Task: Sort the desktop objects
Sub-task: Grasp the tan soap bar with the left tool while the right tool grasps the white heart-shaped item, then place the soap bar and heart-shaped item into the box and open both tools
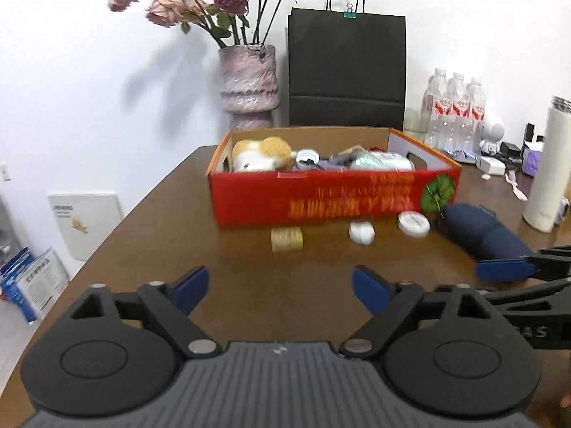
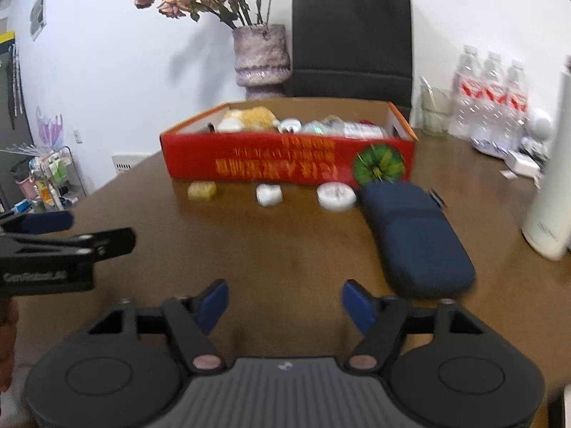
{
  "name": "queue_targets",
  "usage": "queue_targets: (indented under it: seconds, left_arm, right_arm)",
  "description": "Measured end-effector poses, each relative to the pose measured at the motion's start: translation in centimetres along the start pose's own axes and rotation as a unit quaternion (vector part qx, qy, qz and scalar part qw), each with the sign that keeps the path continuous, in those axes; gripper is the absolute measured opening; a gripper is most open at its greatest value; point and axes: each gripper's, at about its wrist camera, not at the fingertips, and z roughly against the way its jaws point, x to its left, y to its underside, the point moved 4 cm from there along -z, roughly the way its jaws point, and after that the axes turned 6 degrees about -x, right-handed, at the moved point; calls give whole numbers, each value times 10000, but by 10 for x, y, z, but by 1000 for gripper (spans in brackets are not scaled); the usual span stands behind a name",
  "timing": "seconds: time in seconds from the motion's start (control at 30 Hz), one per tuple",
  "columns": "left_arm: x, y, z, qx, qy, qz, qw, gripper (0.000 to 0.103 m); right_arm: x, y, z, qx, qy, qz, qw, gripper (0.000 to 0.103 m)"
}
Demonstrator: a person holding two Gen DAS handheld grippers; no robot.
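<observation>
Desktop objects are waiting on a brown table [image 2: 285, 249] in a loose row, just in front of a red cardboard box [image 2: 285, 164] that is already holding a plush toy and other small items. Seen from the right wrist, the row is running left to right: a small yellow block [image 2: 202, 190], a small white object [image 2: 269, 194], a round white container [image 2: 336, 196], and a long navy pouch [image 2: 415, 237].

Both grippers are hovering above the near part of the table, jaws spread apart and holding nothing. The right gripper [image 2: 285, 301] is pointing toward the box; the left gripper [image 1: 280, 290] is sitting beside it, pointing much the same way.

From the right gripper, the navy pouch is lying at about one o'clock and is the nearest piece, its near end just beyond the right finger. Its long axis is running from roughly five o'clock near the gripper to eleven o'clock, where its far end is almost touching the box front. From the left gripper the pouch [image 1: 489, 232] is lying out at two o'clock, past the right gripper's finger, so the right hand is looking like the closer one for it. The yellow block [image 1: 286, 239] is sitting at twelve o'clock from the left gripper, well apart from it.

Sorting is seeming partly done, with four pieces outside the box.
</observation>
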Motion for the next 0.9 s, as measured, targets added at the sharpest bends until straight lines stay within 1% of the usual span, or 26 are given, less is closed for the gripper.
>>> queue_targets:
  seconds: [0.07, 0.13, 0.17, 0.2, 0.3, 0.37, 0.4, 0.43, 0.47, 0.5, 0.53, 0.57, 0.63, 0.7, 0.77, 0.83, 0.9]
  left_arm:
    - [2, -11, -28, 172, 92, 183, 9996, 82]
    - [3, -20, -56, 361, 193, 245, 9989, 73]
    - [3, -23, -69, 459, 209, 225, 9985, 66]
    - [3, -25, -83, 569, 212, 214, 9979, 64]
    - [11, -21, -105, 723, 151, 358, 9966, 63]
    - [15, -17, -113, 781, 266, 551, 9951, 58]
    - [16, -14, -117, 842, 353, 643, 9937, 52]
    - [17, -12, -118, 882, 422, 716, 9926, 49]
    - [16, -12, -118, 850, 440, 684, 9931, 44]
    - [14, -11, -117, 848, 431, 553, 9939, 32]
    - [11, -11, -115, 833, 449, 450, 9945, 32]
    - [10, -10, -114, 824, 463, 462, 9944, 32]
    - [10, -9, -110, 819, 569, 577, 9933, 32]
    - [9, -14, -101, 750, 582, 648, 9934, 32]
    - [7, -28, -85, 462, 730, 636, 9942, 32]
    - [8, -48, -74, 158, 871, 610, 9942, 32]
    - [12, -67, -77, 19, 901, 613, 9940, 32]
  right_arm:
    - [0, -17, -26, -27, -161, -25, 9999, 53]
    - [-1, -32, -59, 104, -208, 8, 9997, 50]
    - [0, -36, -71, 168, -186, 32, 9997, 47]
    - [1, -40, -85, 222, -123, 91, 9996, 45]
    - [4, -47, -110, 285, -102, 244, 9992, 36]
    - [5, -48, -118, 293, -216, 255, 9990, 34]
    - [7, -47, -120, 229, -223, 331, 9989, 31]
    - [9, -46, -120, 193, -219, 433, 9986, 29]
    - [11, -46, -120, 159, -229, 525, 9982, 25]
    - [12, -46, -118, 176, -260, 509, 9982, 25]
    - [11, -47, -116, 229, -313, 456, 9982, 25]
    - [9, -48, -112, 236, -350, 421, 9982, 25]
    - [6, -53, -99, 38, -277, 455, 9986, 25]
    - [1, -63, -83, -172, -203, 411, 9988, 25]
    - [-3, -78, -67, -428, -305, 276, 9982, 25]
    - [-8, -102, -55, -654, -447, 210, 9966, 25]
    - [-13, -129, -58, -780, -507, 309, 9952, 25]
